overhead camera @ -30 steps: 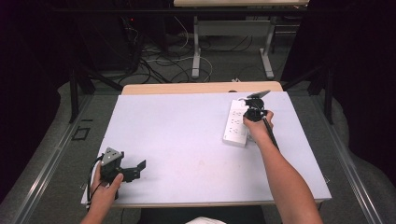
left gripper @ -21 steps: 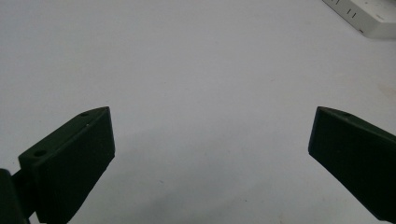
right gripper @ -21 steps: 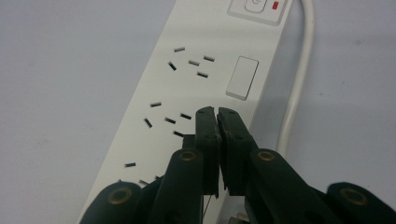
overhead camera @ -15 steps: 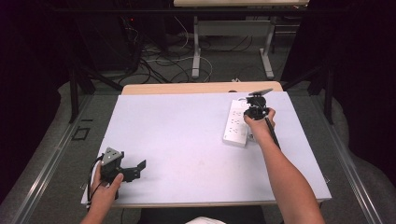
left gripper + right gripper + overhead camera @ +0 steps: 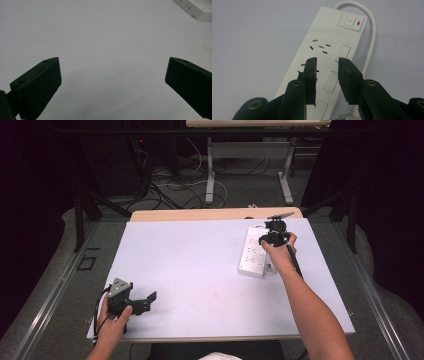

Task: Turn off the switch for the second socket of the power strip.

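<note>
Over the white desk, two hand-held grippers sit well apart, one at a power strip and one near the front edge.

At the far right of the desk, the right gripper hangs just above the white power strip, its jaws parted by a narrow gap with nothing between them; whether they touch the strip's face cannot be told. Beyond the jaws in the right gripper view lie socket slots, rectangular shutters, the strip's switch with a red light, and its white cord curving round the end. Near the front-left corner, the left gripper rests low in the person's left hand, jaws spread wide over bare desk, holding nothing. A corner of the strip shows at the upper right of the left gripper view.
</note>
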`<state>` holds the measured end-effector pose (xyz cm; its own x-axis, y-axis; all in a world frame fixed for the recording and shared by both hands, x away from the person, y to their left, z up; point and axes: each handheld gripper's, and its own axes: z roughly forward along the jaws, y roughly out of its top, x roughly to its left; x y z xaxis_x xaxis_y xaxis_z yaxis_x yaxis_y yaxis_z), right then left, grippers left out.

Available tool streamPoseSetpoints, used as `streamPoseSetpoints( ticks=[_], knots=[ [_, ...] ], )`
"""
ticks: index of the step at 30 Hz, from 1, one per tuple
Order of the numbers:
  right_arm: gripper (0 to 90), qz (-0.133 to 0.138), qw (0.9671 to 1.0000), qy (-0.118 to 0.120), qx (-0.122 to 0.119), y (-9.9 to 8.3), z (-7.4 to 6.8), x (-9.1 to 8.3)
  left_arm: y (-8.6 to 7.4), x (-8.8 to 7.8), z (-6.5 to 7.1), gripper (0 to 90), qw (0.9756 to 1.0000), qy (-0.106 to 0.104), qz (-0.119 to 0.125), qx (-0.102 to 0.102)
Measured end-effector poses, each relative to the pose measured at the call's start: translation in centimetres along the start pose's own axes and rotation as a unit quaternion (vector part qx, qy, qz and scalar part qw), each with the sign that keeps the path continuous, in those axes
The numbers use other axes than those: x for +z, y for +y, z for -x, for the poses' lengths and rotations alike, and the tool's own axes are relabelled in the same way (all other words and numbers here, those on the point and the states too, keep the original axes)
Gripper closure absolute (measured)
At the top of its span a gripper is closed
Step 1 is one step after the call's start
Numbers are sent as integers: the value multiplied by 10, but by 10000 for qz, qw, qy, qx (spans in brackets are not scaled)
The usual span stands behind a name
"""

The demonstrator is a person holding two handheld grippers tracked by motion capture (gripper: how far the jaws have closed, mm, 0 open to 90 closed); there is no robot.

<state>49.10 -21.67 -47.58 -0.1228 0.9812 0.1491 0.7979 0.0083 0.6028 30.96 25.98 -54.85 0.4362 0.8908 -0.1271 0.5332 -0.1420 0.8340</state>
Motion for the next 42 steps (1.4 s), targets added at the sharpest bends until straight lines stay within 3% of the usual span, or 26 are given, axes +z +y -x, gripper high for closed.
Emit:
streamPoseSetpoints(
  ticks=[5,16,22,28,32,38,42],
  knots=[
    [589,95,9998,92,-127,2,-8,-7,0,0,0,5,10000,0,-5,3],
    [299,443,9973,264,-530,-2,-20,-17,0,-1,0,5,10000,3,10,4],
    [152,545,9964,297,-575,-5,-25,-25,0,0,0,5,10000,11,-5,0],
    [125,635,9954,219,-681,-7,-27,-28,0,-1,0,5,10000,13,11,22],
    [0,749,9947,256,-650,-8,-26,-32,0,-2,-1,5,10000,9,22,-33],
    [0,922,9929,144,-735,-13,-24,-42,0,-3,-1,5,10000,6,45,-32],
    [0,1119,9899,111,-863,-21,-19,-53,0,-2,-2,5,10000,33,32,-17]
  ],
)
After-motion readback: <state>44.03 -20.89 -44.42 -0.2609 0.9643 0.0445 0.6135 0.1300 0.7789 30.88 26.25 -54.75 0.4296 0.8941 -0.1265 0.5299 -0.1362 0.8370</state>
